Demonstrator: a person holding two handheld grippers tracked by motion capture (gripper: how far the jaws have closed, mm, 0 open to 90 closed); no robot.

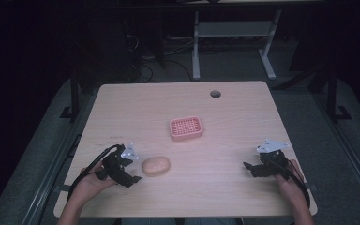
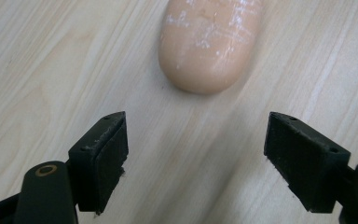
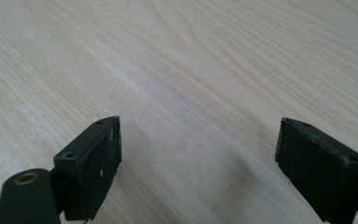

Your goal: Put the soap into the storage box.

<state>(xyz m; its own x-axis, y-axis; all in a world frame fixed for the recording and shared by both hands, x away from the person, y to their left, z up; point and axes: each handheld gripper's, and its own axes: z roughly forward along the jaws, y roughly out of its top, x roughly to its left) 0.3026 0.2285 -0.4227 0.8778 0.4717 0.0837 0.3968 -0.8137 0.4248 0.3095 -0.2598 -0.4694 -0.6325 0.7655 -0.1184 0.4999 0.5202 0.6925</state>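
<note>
A tan oval bar of soap point(image 1: 156, 165) lies on the wooden table point(image 1: 225, 117), near its front left. My left gripper point(image 1: 132, 169) stands open just left of the soap, jaws pointed at it. In the left gripper view the soap point(image 2: 208, 43) lies a short way ahead of the open left gripper point(image 2: 207, 161), untouched. A pink slotted soap dish point(image 1: 185, 128) sits empty near the middle of the table. My right gripper point(image 1: 249, 168) rests low at the front right, open, and in the right gripper view the right gripper point(image 3: 198, 165) has bare wood between its fingers.
A round cable hole point(image 1: 215, 93) pierces the table near its far edge. Beyond the table stand the white legs of another desk point(image 1: 196, 47) on a dark floor with cables. Bare wood lies between the soap and the right gripper.
</note>
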